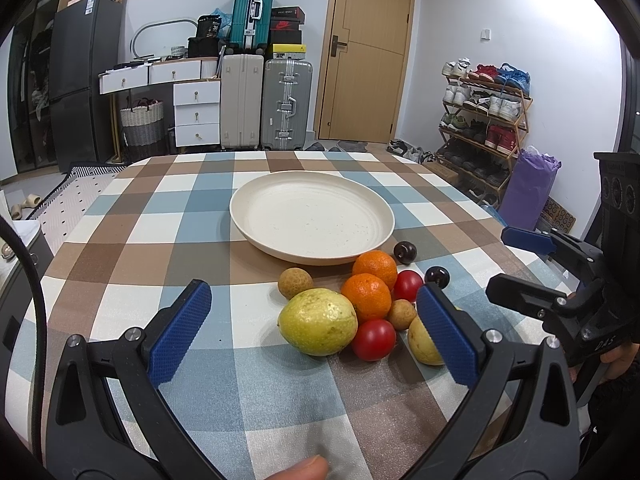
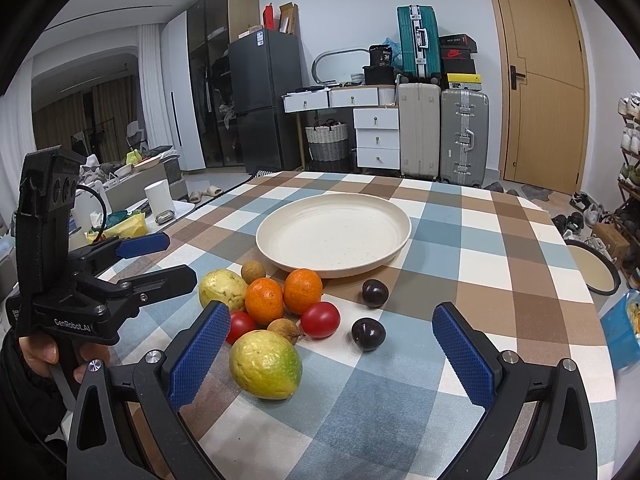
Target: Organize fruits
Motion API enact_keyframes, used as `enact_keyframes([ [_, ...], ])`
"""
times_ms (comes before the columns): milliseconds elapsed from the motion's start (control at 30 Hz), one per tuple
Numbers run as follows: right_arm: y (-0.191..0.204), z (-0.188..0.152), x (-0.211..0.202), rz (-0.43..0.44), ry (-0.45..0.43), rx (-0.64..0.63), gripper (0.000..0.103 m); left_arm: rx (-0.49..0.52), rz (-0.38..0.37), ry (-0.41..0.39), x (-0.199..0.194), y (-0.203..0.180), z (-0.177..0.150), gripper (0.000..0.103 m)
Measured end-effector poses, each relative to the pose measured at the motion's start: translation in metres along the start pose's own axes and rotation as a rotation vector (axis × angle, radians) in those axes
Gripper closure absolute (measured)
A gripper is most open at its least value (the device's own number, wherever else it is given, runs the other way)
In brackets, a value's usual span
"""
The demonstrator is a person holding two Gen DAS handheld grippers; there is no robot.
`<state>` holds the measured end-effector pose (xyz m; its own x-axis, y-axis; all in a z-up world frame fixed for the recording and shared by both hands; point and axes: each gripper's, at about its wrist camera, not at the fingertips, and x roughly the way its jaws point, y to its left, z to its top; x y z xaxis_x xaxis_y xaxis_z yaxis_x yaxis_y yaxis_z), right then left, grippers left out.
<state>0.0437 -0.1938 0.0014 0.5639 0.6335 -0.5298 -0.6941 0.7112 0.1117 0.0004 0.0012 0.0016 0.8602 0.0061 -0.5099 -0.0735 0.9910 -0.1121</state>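
Observation:
A cream plate [image 1: 312, 216] [image 2: 334, 236] sits empty on the checked tablecloth. In front of it lies a cluster of fruit: two yellow-green guavas [image 1: 318, 322] [image 2: 266, 364], two oranges [image 1: 366, 298] [image 2: 264, 298], two red tomatoes [image 1: 374, 339] [image 2: 320, 320], two brown longans [image 1: 295, 283] [image 2: 253, 272] and two dark plums [image 1: 405, 252] [image 2: 369, 334]. My left gripper [image 1: 316, 332] is open, its jaws either side of the near guava, above the table. My right gripper [image 2: 332, 354] is open and empty, just before the other guava.
The table [image 1: 120, 248] ends at the far and right edges. Suitcases [image 1: 286, 104], drawers and a door stand behind it. A shoe rack [image 1: 484, 120] is at the right. Each gripper shows in the other's view: the right gripper [image 1: 532, 264], the left gripper [image 2: 156, 260].

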Motion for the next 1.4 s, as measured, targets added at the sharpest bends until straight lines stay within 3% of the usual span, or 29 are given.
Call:
enact_keyframes([
  [633,-0.006,0.004,0.002,-0.031,0.02,0.016,0.0,-0.002,0.02,0.021,0.007,0.001,-0.003,0.001],
  [800,-0.008,0.002,0.008,-0.025,0.091,0.04,0.0,0.009,0.01,0.074,0.015,0.002,-0.003,0.001],
  [967,-0.004,-0.001,0.012,0.06,0.175,0.058,0.0,0.013,0.024,0.135,0.022,0.004,-0.003,0.001],
  [1233,0.014,-0.009,0.027,0.113,0.266,0.026,0.004,0.007,0.037,0.232,0.043,0.011,-0.008,0.001],
  [1400,0.02,-0.011,0.035,0.134,0.301,0.019,0.006,-0.024,0.009,0.265,0.054,0.018,-0.008,0.009],
])
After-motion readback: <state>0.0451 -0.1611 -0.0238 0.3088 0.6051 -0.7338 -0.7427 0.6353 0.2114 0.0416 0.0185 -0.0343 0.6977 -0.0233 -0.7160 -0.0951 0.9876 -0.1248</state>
